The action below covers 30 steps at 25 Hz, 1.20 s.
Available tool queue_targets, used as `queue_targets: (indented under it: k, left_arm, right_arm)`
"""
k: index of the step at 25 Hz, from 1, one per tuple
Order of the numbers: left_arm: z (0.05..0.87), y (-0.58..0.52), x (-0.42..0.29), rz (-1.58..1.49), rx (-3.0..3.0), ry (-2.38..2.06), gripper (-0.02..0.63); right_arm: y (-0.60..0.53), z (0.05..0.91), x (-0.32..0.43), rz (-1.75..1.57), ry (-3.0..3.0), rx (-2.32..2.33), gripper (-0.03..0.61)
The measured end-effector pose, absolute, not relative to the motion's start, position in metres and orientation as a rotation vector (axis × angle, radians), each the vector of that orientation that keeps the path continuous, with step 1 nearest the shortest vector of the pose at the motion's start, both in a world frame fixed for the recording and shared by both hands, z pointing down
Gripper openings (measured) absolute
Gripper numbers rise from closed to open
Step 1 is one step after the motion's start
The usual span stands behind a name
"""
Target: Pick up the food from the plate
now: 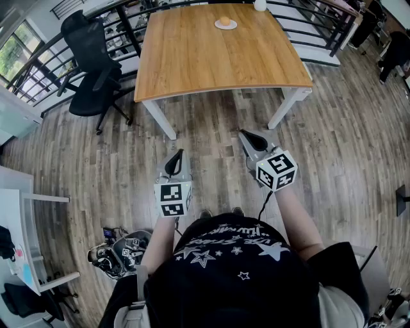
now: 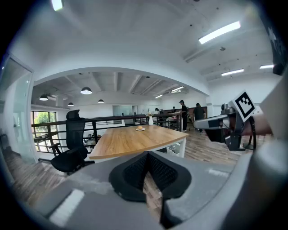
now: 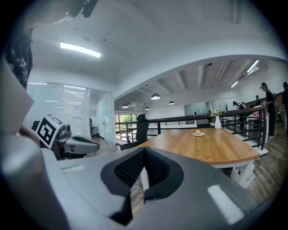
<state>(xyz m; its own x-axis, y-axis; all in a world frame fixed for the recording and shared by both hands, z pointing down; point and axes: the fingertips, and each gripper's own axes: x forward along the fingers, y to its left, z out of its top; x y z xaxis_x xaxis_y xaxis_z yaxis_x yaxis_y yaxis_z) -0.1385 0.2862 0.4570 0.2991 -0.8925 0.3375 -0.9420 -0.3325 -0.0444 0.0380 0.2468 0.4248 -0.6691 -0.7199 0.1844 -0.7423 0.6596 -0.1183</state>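
Round orange food point(image 1: 225, 20) on a small white plate point(image 1: 233, 26), far side of the light wooden table point(image 1: 211, 61), well apart from both grippers. Left gripper point(image 1: 179, 154) and right gripper point(image 1: 243, 134): jaws together, nothing between. Step up to the near table edge first, spread the right jaws before reaching, come in low and level, close gently around the food, steer clear of the white vase point(image 1: 259, 5).

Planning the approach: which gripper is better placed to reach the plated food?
Right, marginally. In the head view the right gripper sits further forward than the left gripper, nearer the plate holding the food. Both jaws shut, empty, well short of the table.
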Motion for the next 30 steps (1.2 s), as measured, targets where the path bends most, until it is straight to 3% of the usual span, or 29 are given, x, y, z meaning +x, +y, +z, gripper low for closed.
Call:
queue_targets:
  k: [17, 30]
  left_arm:
    - [0.471, 0.301, -0.131, 0.444, 2.415, -1.621, 0.002]
    - [0.474, 0.306, -0.191, 0.413, 2.445, -1.558, 0.002]
  right_arm:
    - [0.256, 0.426, 0.025, 0.288, -2.790, 1.191, 0.002]
    - [0.255, 0.433, 0.012, 0.335, -2.670, 1.468, 0.003]
